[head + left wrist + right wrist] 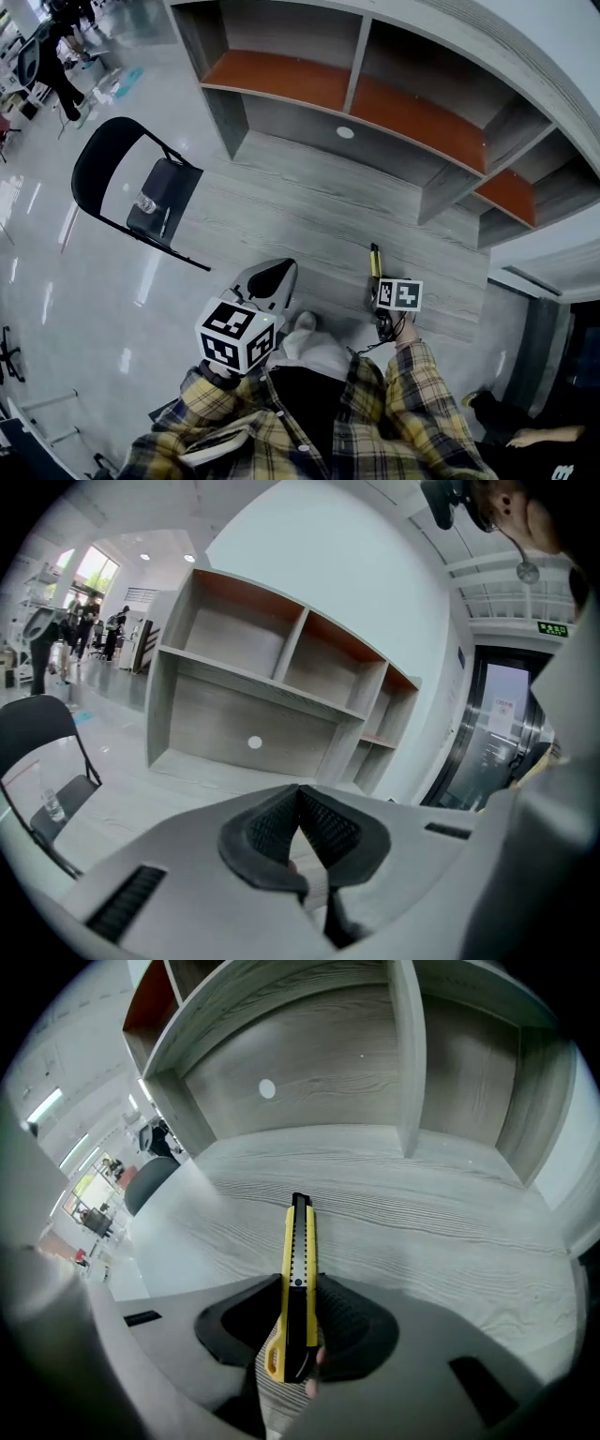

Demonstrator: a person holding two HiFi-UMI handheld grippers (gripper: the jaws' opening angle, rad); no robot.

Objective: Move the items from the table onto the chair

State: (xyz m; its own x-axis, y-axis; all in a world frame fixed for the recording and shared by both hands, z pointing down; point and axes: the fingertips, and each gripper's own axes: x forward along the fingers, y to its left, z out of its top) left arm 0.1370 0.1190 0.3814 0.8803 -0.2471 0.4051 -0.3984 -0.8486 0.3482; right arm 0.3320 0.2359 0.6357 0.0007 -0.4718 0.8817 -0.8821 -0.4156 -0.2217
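1 yellow utility knife [300, 1241], clamped in right hand-held gripper [299, 1277]

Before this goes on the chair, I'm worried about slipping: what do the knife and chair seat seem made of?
Utility knife: likely hard plastic, smooth yellow shell with a black ridged centre strip, faint sheen. Chair seat: dark and matte, perhaps vinyl or fabric padding; too small to tell.

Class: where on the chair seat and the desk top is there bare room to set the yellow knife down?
Chair seat: bare on the side toward the desk; a clear bottle sits on the backrest side. Desk top: bare from the shelf unit to its near edge. Only crowding: the near edge, where the right gripper holds the yellow knife.
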